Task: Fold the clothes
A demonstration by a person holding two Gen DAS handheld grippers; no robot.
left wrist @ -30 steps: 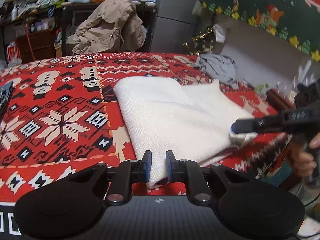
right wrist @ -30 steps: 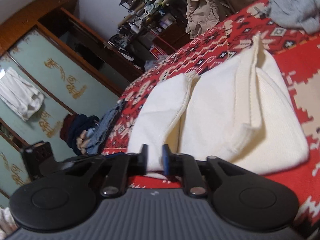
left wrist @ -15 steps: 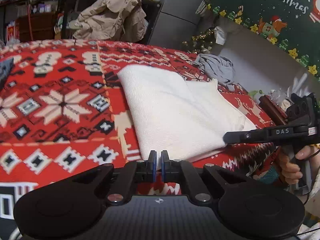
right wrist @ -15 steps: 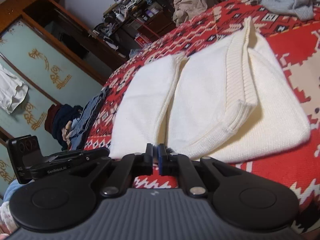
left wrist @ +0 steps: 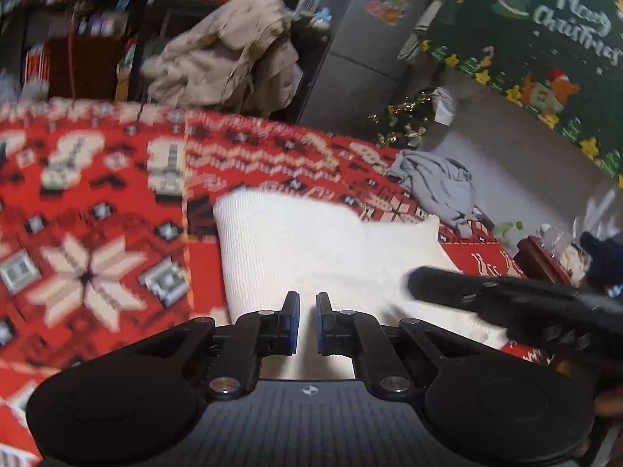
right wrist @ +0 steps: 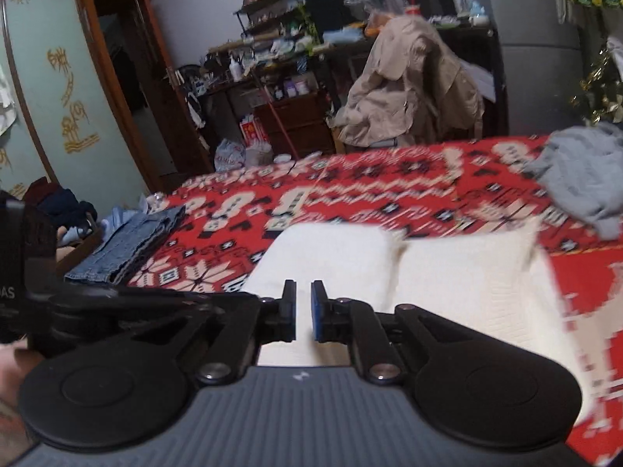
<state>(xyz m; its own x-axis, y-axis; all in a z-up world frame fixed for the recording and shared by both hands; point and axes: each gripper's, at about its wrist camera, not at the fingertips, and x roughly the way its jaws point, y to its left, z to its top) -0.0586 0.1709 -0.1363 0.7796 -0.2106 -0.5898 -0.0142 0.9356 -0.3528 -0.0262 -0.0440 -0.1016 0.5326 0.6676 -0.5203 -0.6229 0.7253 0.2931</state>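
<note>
A white sweater (left wrist: 311, 249) lay folded on a bed covered by a red patterned blanket (left wrist: 89, 257), directly ahead of both grippers at twelve o'clock in each wrist view. In the right wrist view its two folded halves lay side by side with a crease between them. A crumpled grey garment (right wrist: 584, 179) sat on the blanket at two o'clock of the sweater, well apart from it. Folded jeans (right wrist: 128, 241) rested at the blanket's edge at nine o'clock in the right wrist view. Beyond the bed, a beige jacket (left wrist: 229, 54) hung over a chair, with cluttered shelves (right wrist: 272, 39) behind it.

The left gripper (left wrist: 307, 321) hovered over the near edge of the sweater, its jaws opening from nearly together, a narrow gap showing white knit behind it but nothing pinched. The right gripper (right wrist: 303, 309) was likewise above the near edge, jaws opening slightly, holding nothing. In the left wrist view the right gripper crossed in from three o'clock, above the sweater's corner.
</note>
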